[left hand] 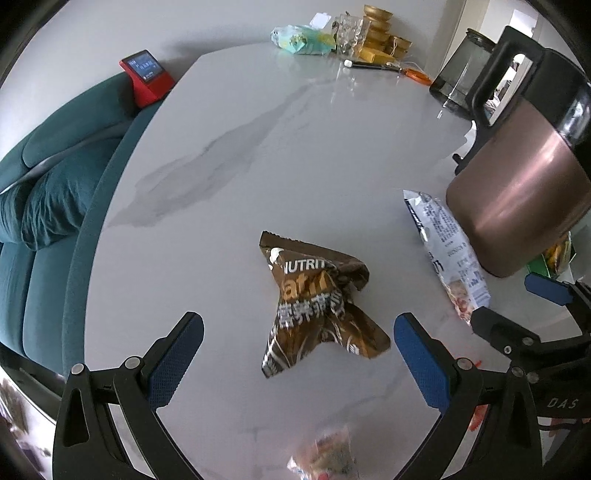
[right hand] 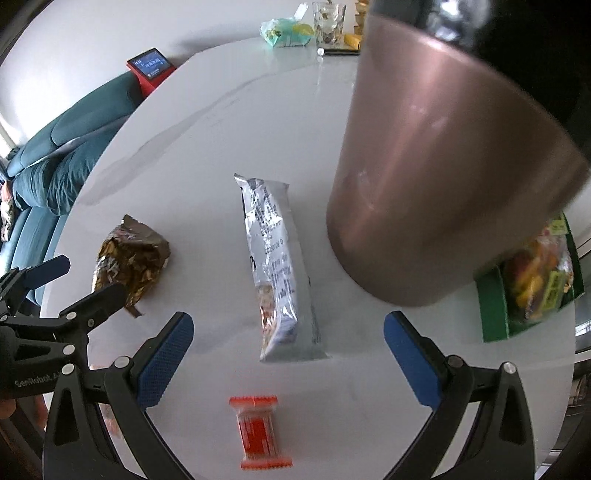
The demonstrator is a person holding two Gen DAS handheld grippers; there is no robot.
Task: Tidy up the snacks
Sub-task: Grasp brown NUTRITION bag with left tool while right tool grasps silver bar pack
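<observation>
A crumpled brown snack packet point(left hand: 317, 306) lies on the white marble table point(left hand: 258, 155), between and just ahead of the spread fingers of my open left gripper point(left hand: 298, 328). A long silver snack packet point(right hand: 277, 266) lies lengthwise ahead of my open right gripper point(right hand: 289, 325), its near end between the fingertips. Neither gripper holds anything. In the right wrist view the left gripper point(right hand: 81, 282) hovers by the brown packet point(right hand: 133, 254). A small red wrapped snack point(right hand: 258, 432) lies under the right gripper. A blurred small snack point(left hand: 325, 458) sits at the left view's bottom edge.
A tall copper-coloured pot point(right hand: 443, 166) stands close on the right, beside the silver packet. Behind it sits a green box point(right hand: 495, 306) holding colourful snacks. A glass jug point(left hand: 461, 74), bags and golden tins point(left hand: 376, 33) line the far edge. A teal sofa point(left hand: 44, 192) with a red device point(left hand: 146, 75) borders the left.
</observation>
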